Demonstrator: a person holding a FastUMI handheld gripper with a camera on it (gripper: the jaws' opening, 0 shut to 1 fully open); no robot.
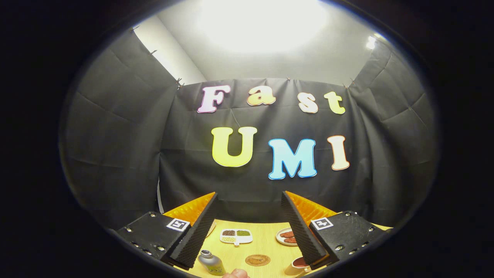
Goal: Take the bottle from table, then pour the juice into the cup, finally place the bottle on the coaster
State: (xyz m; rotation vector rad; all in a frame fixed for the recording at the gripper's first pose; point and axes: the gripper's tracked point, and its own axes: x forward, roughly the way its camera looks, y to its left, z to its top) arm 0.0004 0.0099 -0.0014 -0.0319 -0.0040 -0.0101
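1. Claw (247,231): fingers spread wide, gripping nothing, held high above the table (266,245).
2. Bottle (211,262): upright, uncapped, near the table's near edge, just inside the left finger and below it.
3. Coaster (257,260): flat, beside the bottle toward the table's middle, bare.
4. Cup (297,266): near edge, under the right finger, partly hidden.
5. Divided dish (236,235) and plate (286,236): further back, toward the far edge.
6. Judgement: first step, bottle not yet taken. Next move calls for lowering the claw and centring the bottle between the fingers before closing.
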